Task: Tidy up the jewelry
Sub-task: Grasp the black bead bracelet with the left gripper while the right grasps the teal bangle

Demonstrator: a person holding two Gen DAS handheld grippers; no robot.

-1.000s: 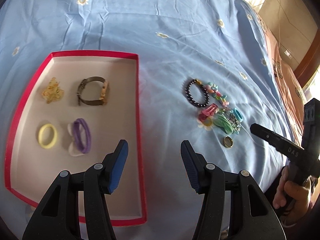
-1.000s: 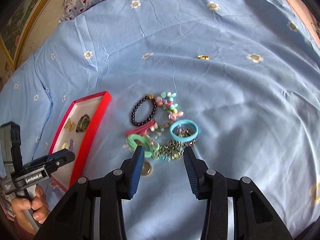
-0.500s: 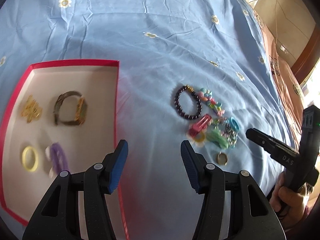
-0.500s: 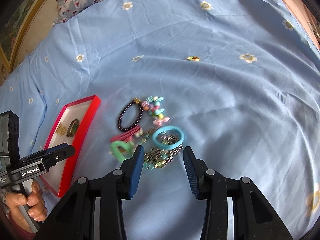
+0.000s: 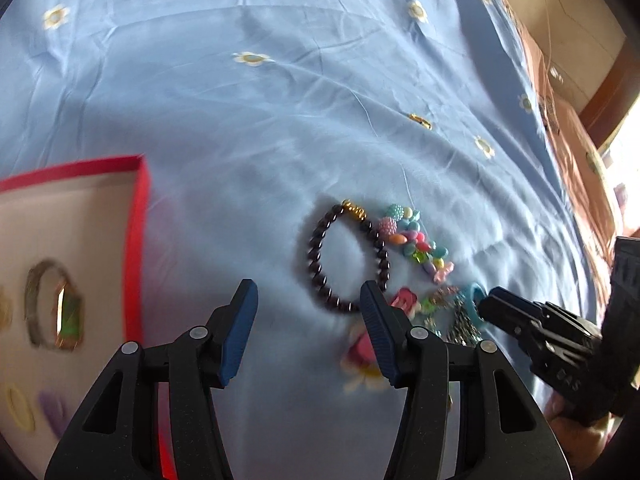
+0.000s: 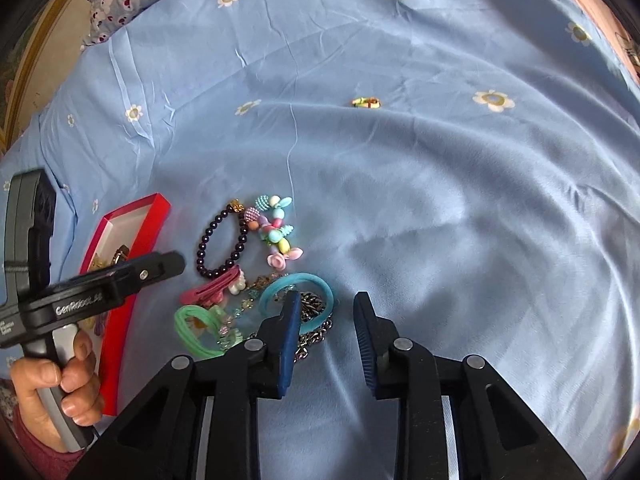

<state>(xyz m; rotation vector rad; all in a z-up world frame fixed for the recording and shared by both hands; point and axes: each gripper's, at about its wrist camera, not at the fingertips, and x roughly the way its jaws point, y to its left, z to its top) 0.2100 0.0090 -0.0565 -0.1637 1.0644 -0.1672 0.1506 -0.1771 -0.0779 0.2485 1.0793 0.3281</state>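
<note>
Over the last second the left gripper (image 5: 308,334) has swung off the tray (image 5: 136,240) toward the pile, so the tray now lies left of its jaws instead of ahead of them, and the right gripper (image 6: 326,344) has come in over the teal ring (image 6: 296,300). Both sets of jaws stand open with nothing between them. The job looks partly done: the tray holds a watch (image 5: 54,308), a yellow ring (image 5: 20,406), a purple band (image 5: 54,408) and something gold at the frame edge, all blurred. Left on the bed sheet (image 6: 440,220) are the dark bead bracelet (image 5: 344,256), the pastel bead string (image 5: 416,242), a pink clip (image 6: 212,290), a green band (image 6: 196,330), the teal ring, a metal chain (image 6: 312,336) under and beside it, and a small gold clasp (image 6: 366,102) well apart, far ahead of the right jaws. The dark bracelet lies flat just ahead of the left jaws, touching the right one in view; it is an oval whose long axis runs away from the jaws, gold bead at the far end. The pastel string runs alongside it, slanting to the right. In the right view, the teal ring lies flat, its long axis across the jaws, with the left jaw over its near rim. Judging by position, either the bracelet or the ring could be next.
</note>
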